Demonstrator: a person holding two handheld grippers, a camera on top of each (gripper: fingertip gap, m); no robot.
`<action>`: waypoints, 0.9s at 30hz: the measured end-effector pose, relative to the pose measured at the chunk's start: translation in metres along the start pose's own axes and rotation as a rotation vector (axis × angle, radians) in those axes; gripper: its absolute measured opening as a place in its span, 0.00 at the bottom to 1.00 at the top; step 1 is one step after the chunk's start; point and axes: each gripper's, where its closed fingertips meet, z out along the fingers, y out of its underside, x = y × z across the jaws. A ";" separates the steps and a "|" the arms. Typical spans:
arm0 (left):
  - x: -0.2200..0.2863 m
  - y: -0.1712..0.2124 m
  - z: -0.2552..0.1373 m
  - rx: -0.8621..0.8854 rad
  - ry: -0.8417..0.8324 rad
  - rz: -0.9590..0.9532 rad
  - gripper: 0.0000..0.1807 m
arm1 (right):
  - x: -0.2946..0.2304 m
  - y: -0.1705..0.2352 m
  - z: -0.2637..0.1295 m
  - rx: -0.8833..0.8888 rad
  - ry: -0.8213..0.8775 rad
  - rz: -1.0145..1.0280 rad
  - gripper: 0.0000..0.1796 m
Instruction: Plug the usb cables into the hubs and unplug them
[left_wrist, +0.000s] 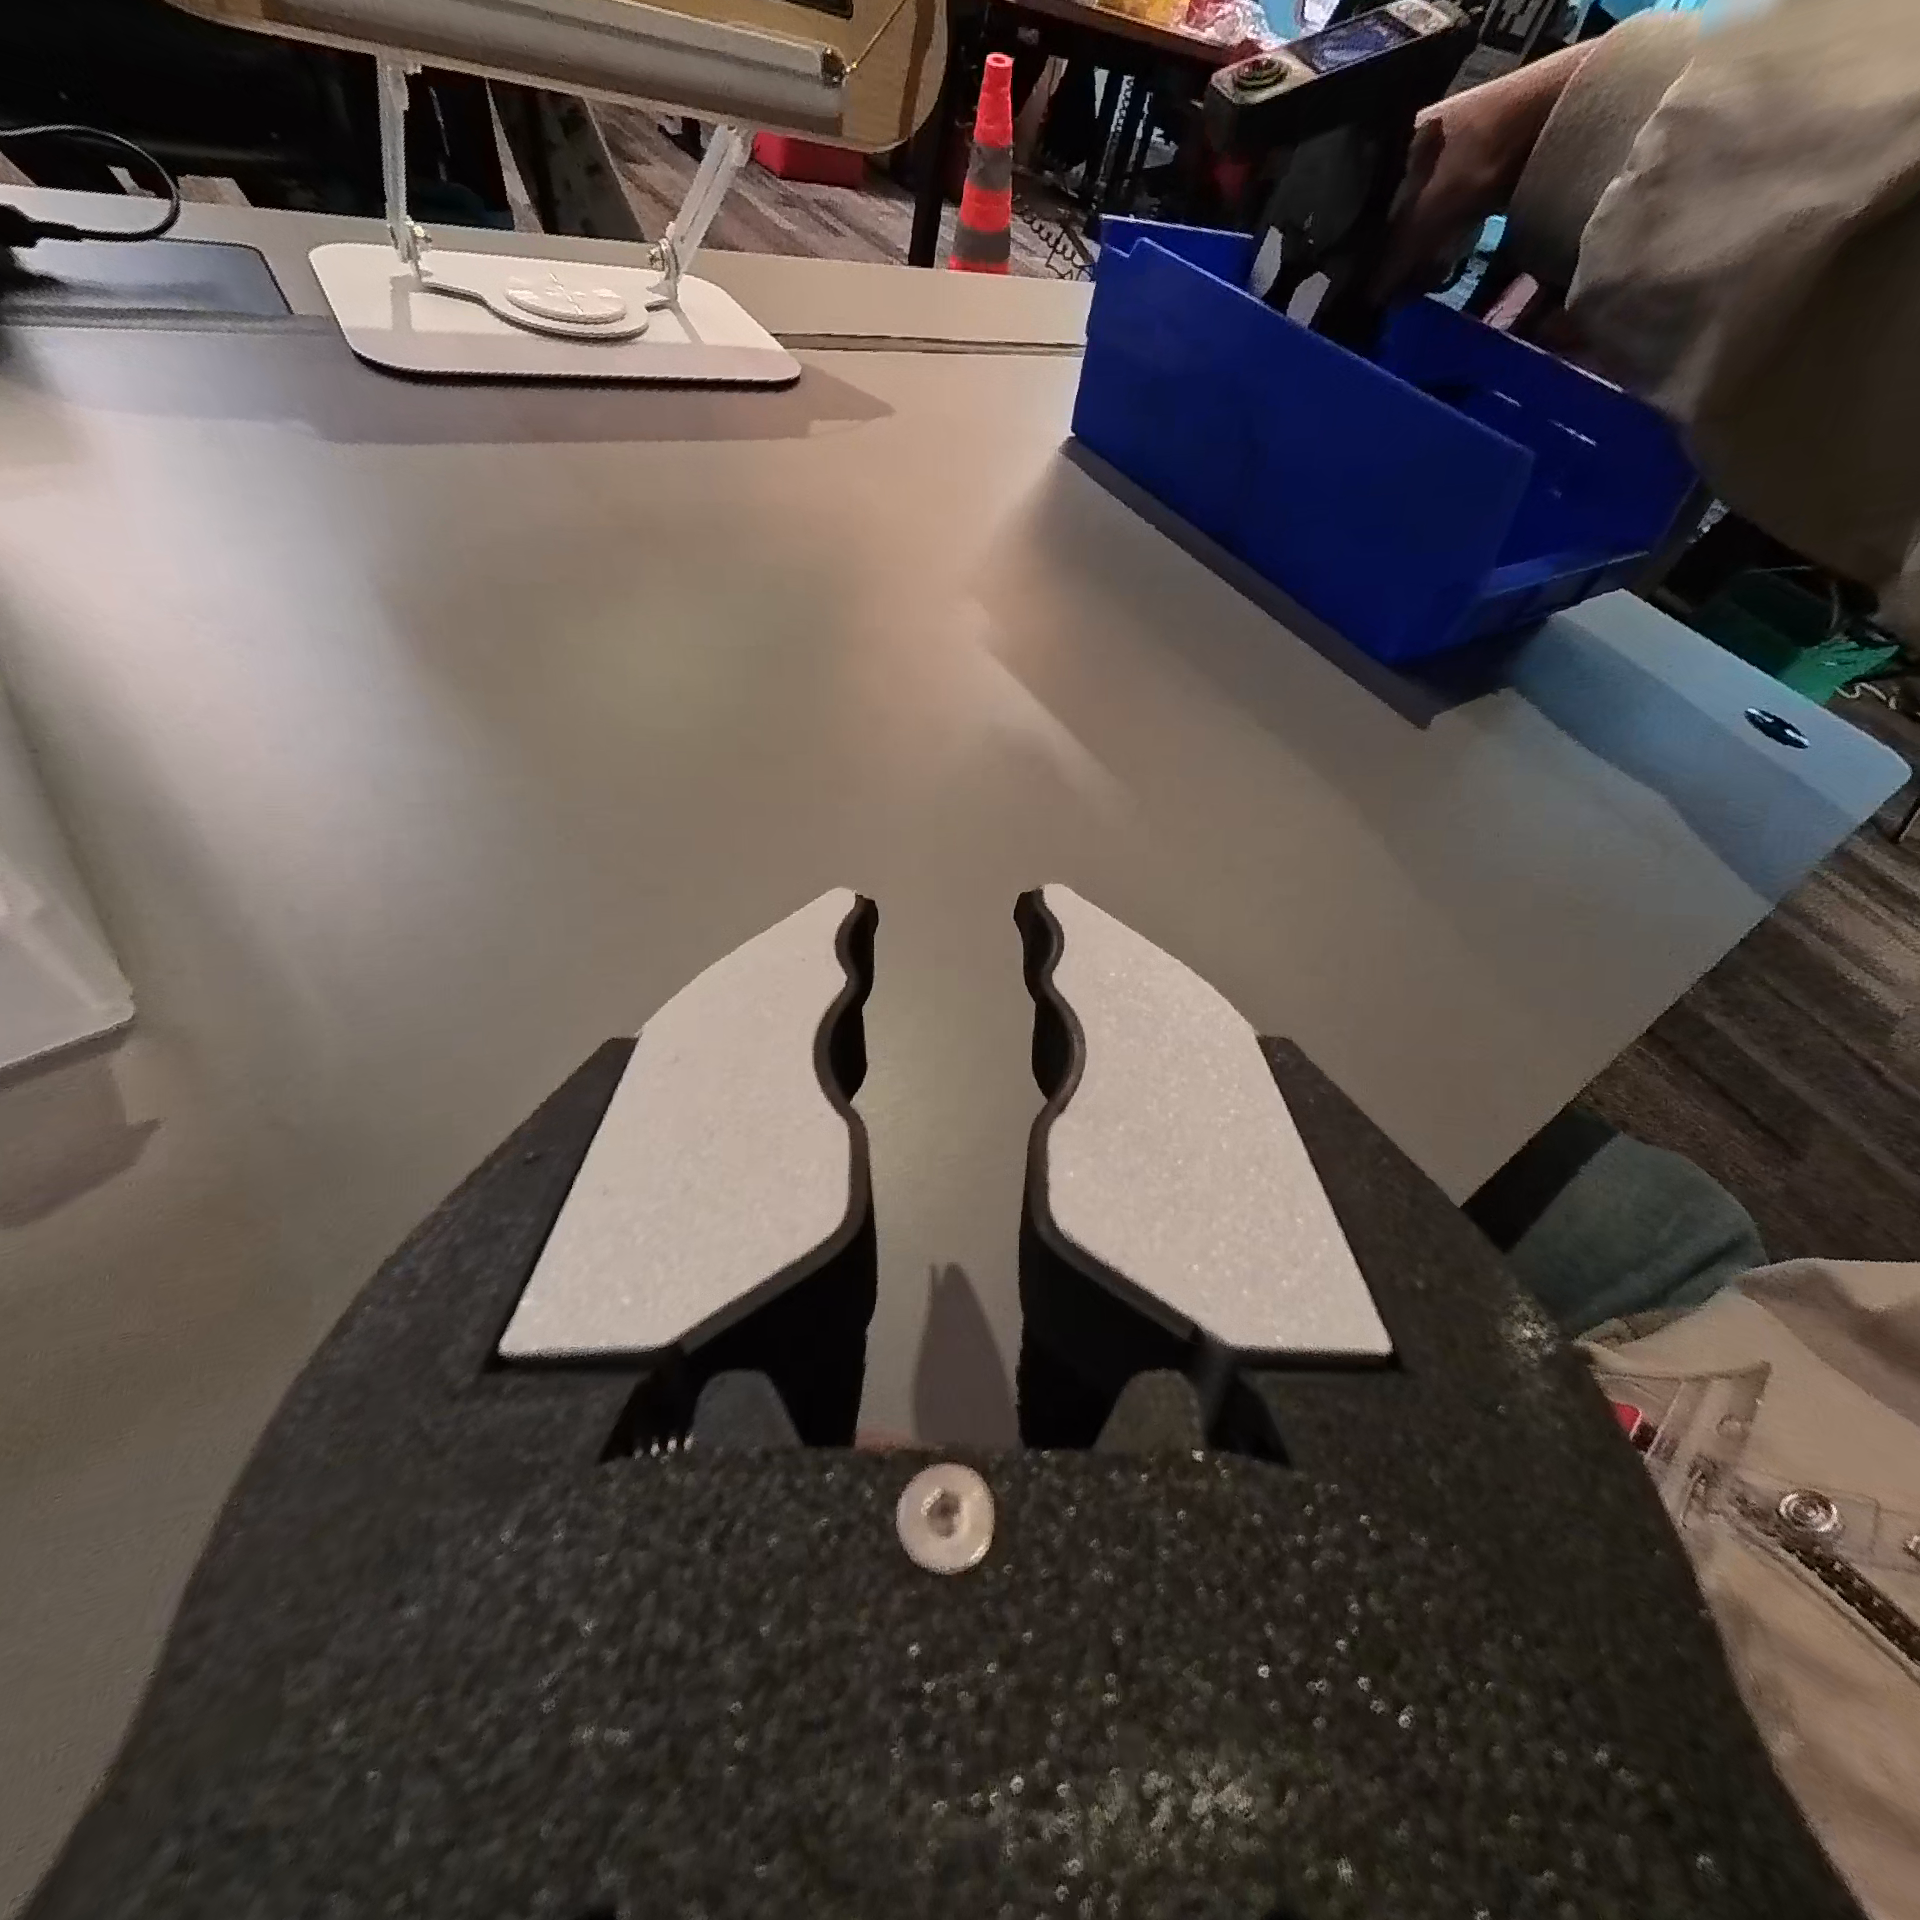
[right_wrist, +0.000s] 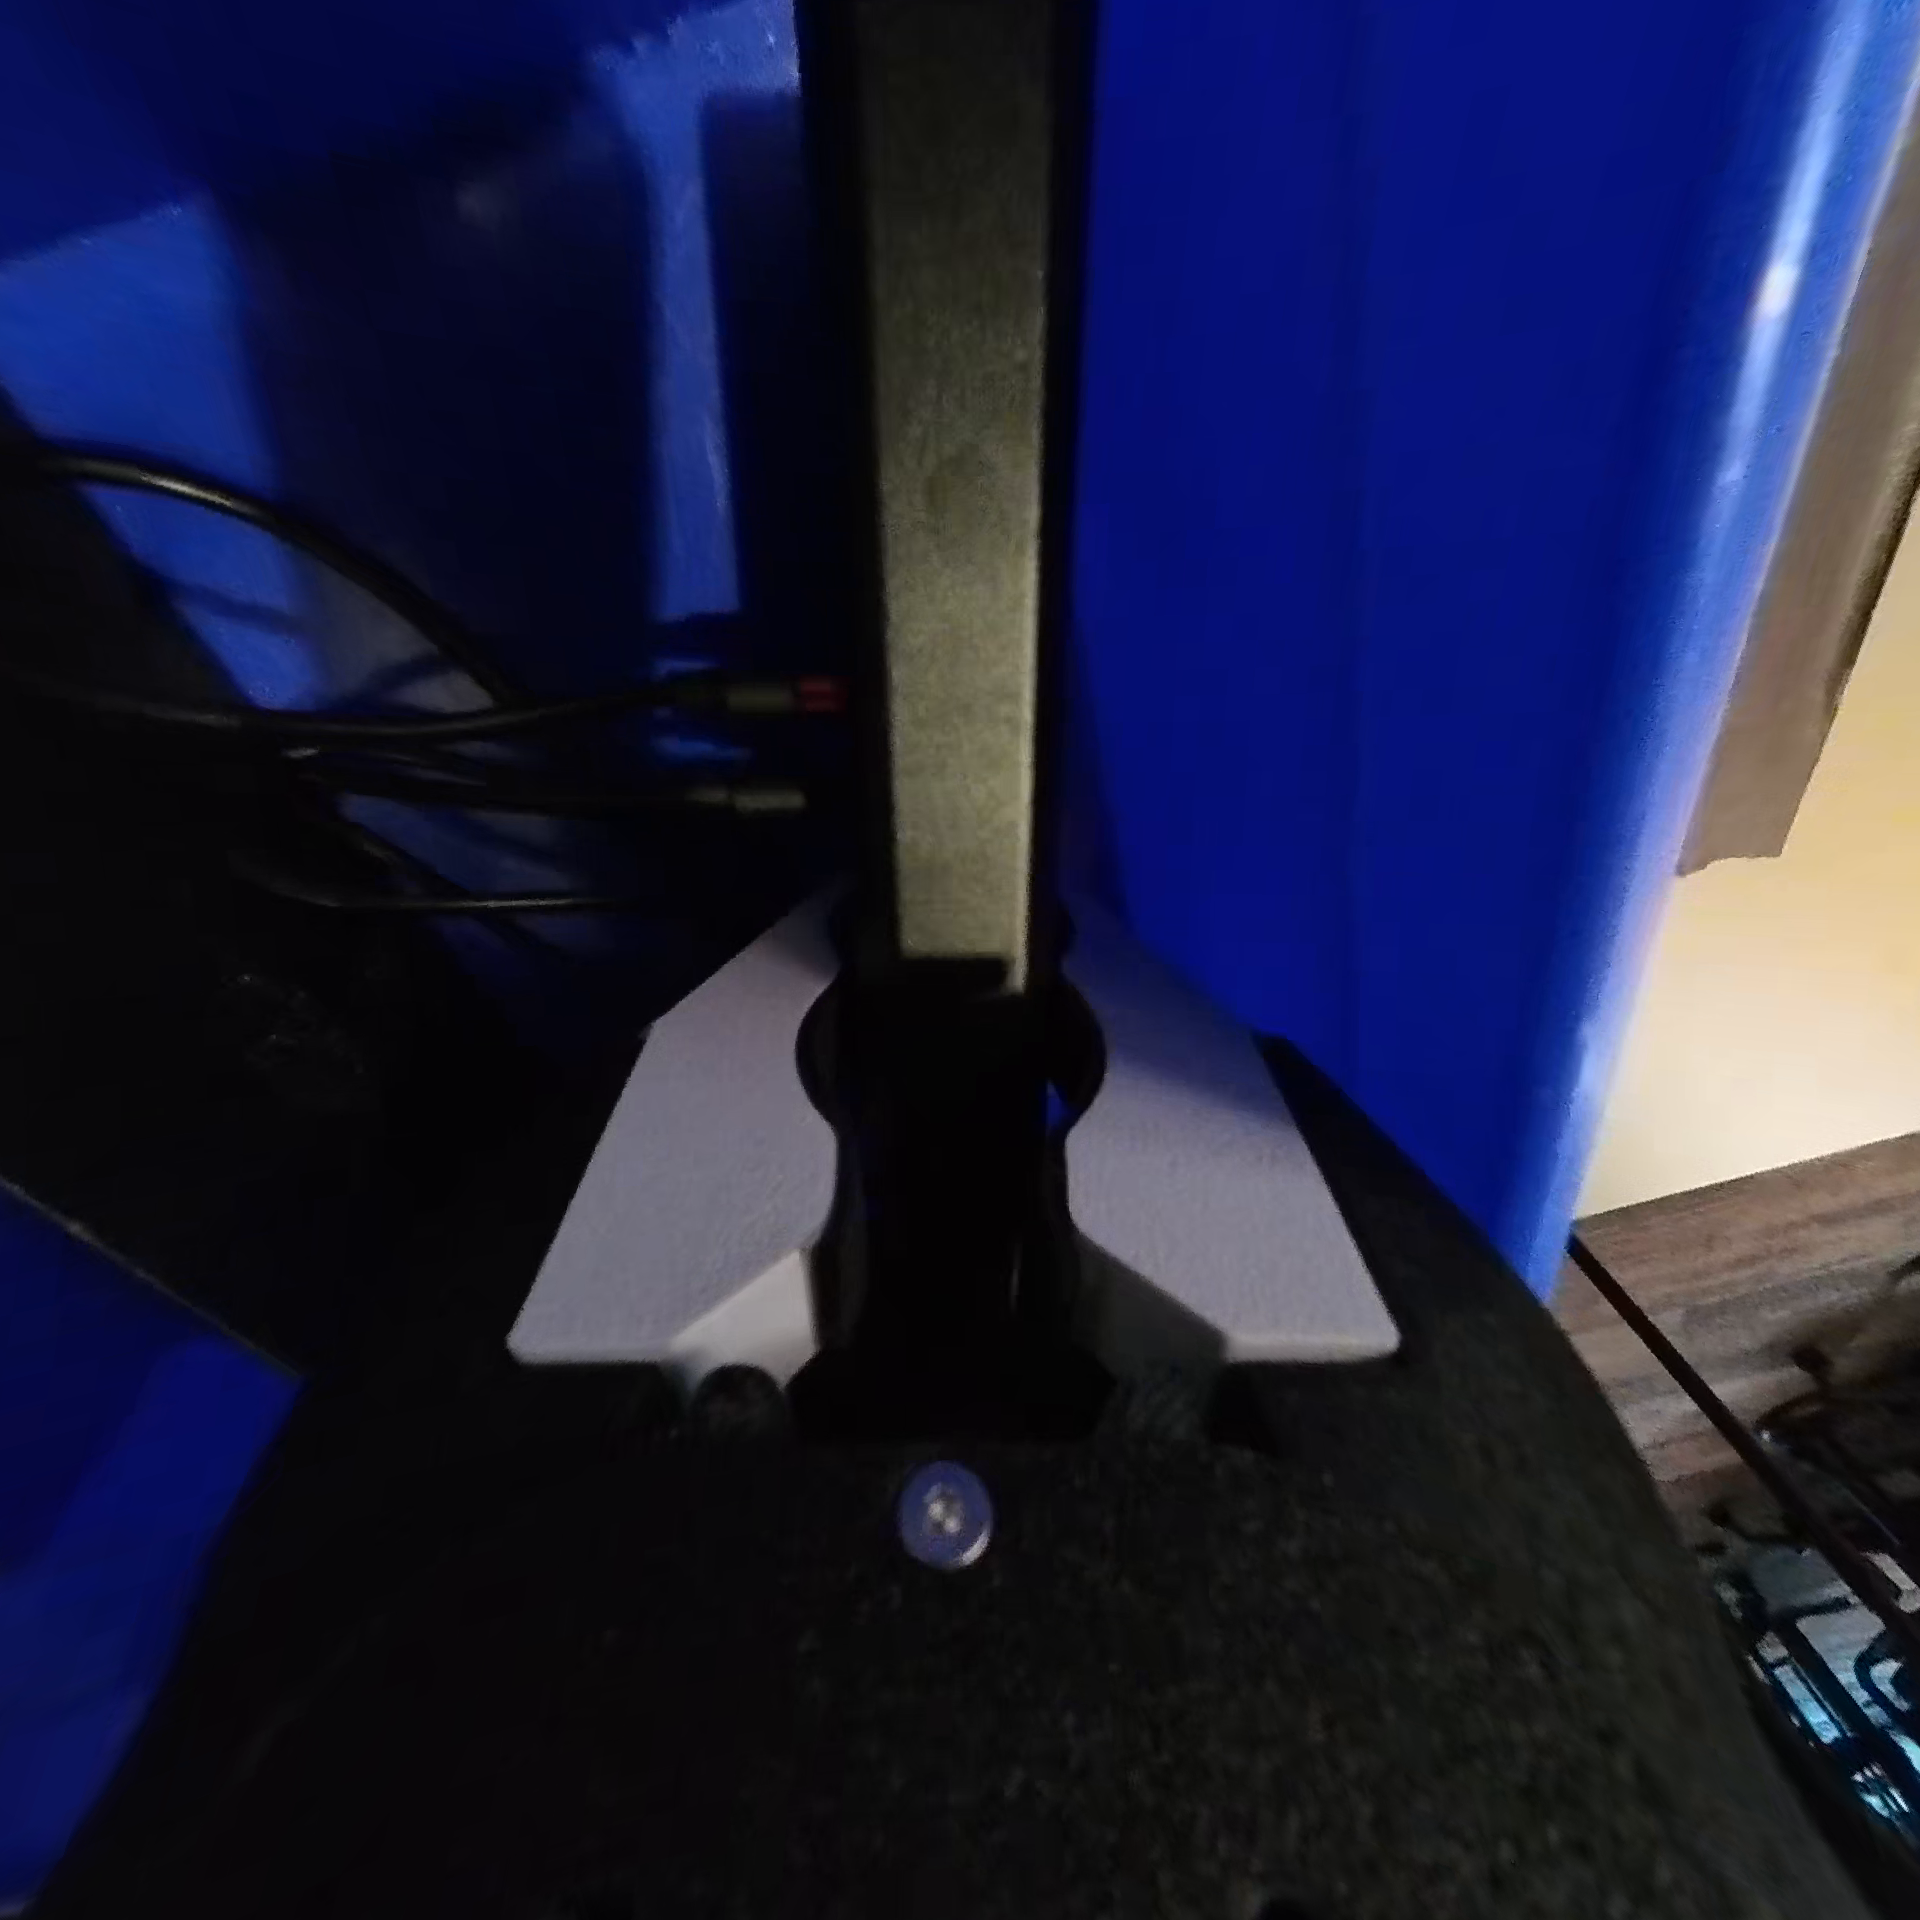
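Note:
My left gripper (left_wrist: 945, 909) is open and empty, hovering low over the grey table (left_wrist: 623, 675). A blue bin (left_wrist: 1299, 468) stands at the table's right edge. In the left wrist view a hand holds my right gripper (left_wrist: 1320, 281) down inside that bin. In the right wrist view my right gripper (right_wrist: 951, 935) is shut on a long dark grey hub (right_wrist: 956, 520) that runs straight ahead from the fingertips. Thin black cables (right_wrist: 416, 717) lie on the left, and their plugs (right_wrist: 779, 696) meet the hub's left side. The bin walls (right_wrist: 1351, 520) surround it.
A white stand base (left_wrist: 551, 322) with a raised device on it sits at the back left of the table. An orange cone (left_wrist: 987, 177) stands on the floor behind. A white sheet edge (left_wrist: 52, 966) lies at the far left. The person's sleeve (left_wrist: 1766, 260) is over the bin. Left tips to right tips: about 55 cm.

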 end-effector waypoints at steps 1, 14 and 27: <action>0.000 0.000 0.000 0.000 0.003 0.000 0.15 | 0.001 0.000 0.000 -0.002 0.010 0.009 0.18; -0.026 -0.019 -0.024 0.094 -0.137 0.104 0.20 | -0.035 -0.017 -0.228 0.714 0.578 0.394 0.28; -0.108 0.007 -0.106 0.069 -0.454 0.011 0.18 | -0.291 -0.009 -0.108 1.134 0.550 1.154 0.30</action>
